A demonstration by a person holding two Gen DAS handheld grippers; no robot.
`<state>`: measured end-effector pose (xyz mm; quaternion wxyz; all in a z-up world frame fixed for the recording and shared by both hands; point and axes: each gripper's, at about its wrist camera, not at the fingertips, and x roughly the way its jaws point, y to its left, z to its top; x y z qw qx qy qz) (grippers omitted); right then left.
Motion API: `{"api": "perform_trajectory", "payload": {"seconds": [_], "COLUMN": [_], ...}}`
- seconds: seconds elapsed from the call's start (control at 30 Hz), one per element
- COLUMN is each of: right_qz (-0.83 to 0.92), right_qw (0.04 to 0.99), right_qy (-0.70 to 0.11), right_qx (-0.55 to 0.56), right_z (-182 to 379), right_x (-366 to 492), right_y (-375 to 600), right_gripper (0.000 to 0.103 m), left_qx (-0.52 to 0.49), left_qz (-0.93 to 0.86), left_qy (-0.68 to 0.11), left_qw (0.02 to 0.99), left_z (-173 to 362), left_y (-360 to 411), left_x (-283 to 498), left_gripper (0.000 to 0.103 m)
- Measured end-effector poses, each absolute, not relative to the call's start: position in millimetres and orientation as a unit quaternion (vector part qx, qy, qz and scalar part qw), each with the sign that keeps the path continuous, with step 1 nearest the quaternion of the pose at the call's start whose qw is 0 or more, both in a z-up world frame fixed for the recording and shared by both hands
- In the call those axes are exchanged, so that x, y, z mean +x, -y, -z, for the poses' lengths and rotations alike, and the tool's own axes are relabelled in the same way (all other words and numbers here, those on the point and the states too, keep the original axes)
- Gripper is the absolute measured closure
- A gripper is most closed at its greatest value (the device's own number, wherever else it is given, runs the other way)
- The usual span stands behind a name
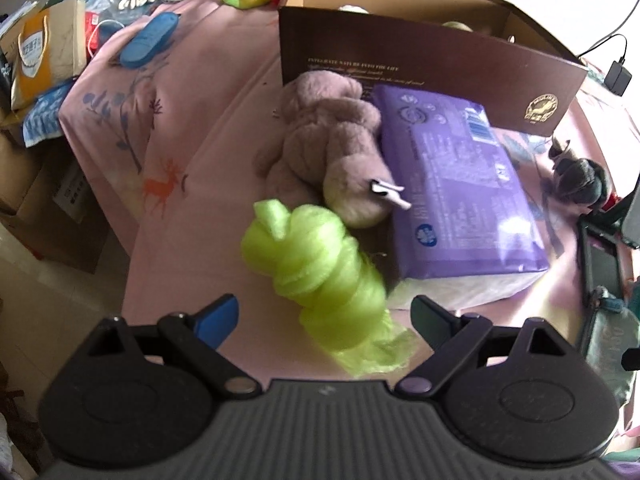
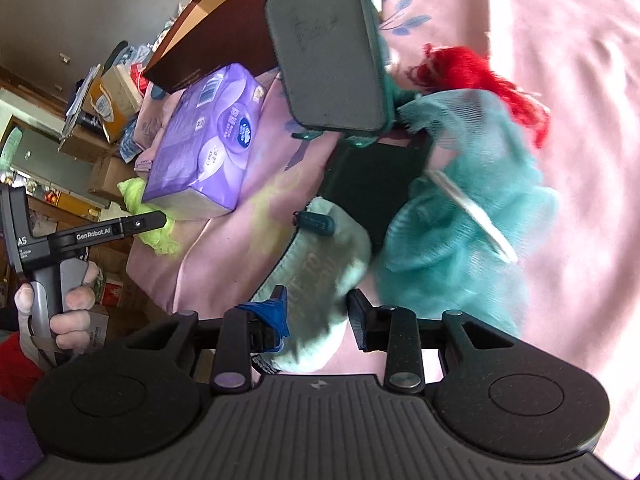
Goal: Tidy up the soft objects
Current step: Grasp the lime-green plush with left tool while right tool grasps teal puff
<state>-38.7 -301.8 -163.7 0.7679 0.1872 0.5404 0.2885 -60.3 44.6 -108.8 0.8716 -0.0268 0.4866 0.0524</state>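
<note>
Pink bedsheet (image 1: 192, 128) surface: left gripper (image 1: 324, 314) jaws apart astride green mesh puff (image 1: 316, 276), unclamped; right gripper (image 2: 316, 312) clamped on pale pouch (image 2: 320, 280); step judged pick-up, next calls for closing and carrying to brown box (image 1: 420, 56)

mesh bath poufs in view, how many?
2. The lime-green mesh bath pouf lies on the pink sheet in front of the left gripper, beside the purple tissue pack. The teal mesh bath pouf lies right of the right gripper. The box may hide more.
</note>
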Motion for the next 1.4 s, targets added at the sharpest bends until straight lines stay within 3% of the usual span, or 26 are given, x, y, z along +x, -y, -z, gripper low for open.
{"api": "perform_trajectory", "payload": {"seconds": [0.33,0.4,0.43,0.47,0.57,0.77,1.13,1.4], "right_qz": [-0.285,-0.29,-0.29,-0.291,-0.298,-0.322,-0.355,-0.319], "right_qw": [0.77,0.774,0.776,0.778,0.788,0.801,0.811,0.819], "right_qy": [-0.546,-0.541,-0.54,-0.539,-0.525,-0.49,-0.45,-0.469], "right_qx": [0.168,0.156,0.147,0.137,0.12,0.123,0.118,0.088], "right_z": [166,165,164,163,159,149,124,137], "right_x": [-35,-35,-36,-36,-38,-38,-35,-32], "right_y": [290,286,283,281,276,275,253,249], "right_gripper": [0.088,0.09,0.094,0.096,0.103,0.103,0.103,0.102], "left_qx": [-0.007,-0.014,-0.018,-0.02,-0.023,-0.021,-0.033,-0.026], "left_qz": [-0.046,-0.032,-0.026,-0.021,-0.019,-0.023,-0.001,0.04], "left_qy": [-0.478,-0.48,-0.481,-0.483,-0.48,-0.471,-0.416,-0.393], "left_qw": [0.877,0.877,0.876,0.875,0.877,0.881,0.909,0.918], "left_z": [114,114,115,115,114,104,51,36], "left_y": [-53,-55,-55,-55,-56,-60,-66,-52], "left_x": [-60,-60,-60,-60,-63,-75,-90,-81], "left_gripper": [0.016,0.024,0.032,0.046,0.054,0.064,0.065,0.064]}}
